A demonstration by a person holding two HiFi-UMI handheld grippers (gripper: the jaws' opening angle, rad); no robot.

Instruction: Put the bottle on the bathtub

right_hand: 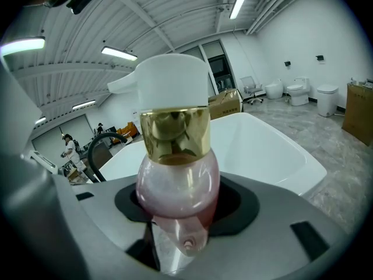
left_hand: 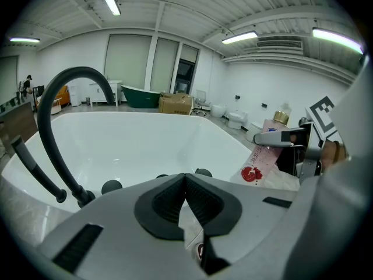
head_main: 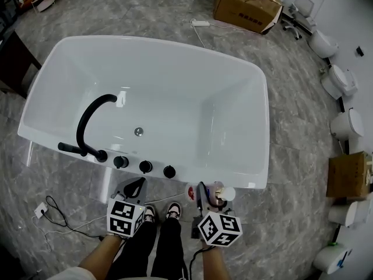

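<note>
While I am holding the bottle (right_hand: 175, 185) in the right tongs (right_hand: 178, 206), their jaws are standing wide and pressing on its pink body below the gold collar, with the white pump cap rising beyond the tips. The left tongs (left_hand: 185, 191) are carrying nothing, and their pads are meeting at the tips. From the head view, the bottle (head_main: 220, 194) is sitting just short of the bathtub (head_main: 247, 179), whose near rim is lying directly ahead of the right tongs (head_main: 211, 198).

To set it down well, I am judging that the flat rim ahead of the right tongs is the place to aim for, well to the right of the black knobs (head_main: 145, 167) and the faucet (head_main: 90, 118) beyond the left tongs (head_main: 135, 186). I am planning to square the bottle up first, since it is leaning in the left gripper view (left_hand: 265, 153). I would plant the base fully on the ledge before easing the jaws apart, because a tall, top-heavy pump bottle on a narrow glossy rim could tip into the tub or onto the floor. The left tongs are best staying clear.

I am finding several things hard to read. The right tongs are hiding the bottle's base in their own view, and the head view is showing the bottle small and partly covered. I cannot tell how high the base is hanging above the rim, and the label print is too small to read.
</note>
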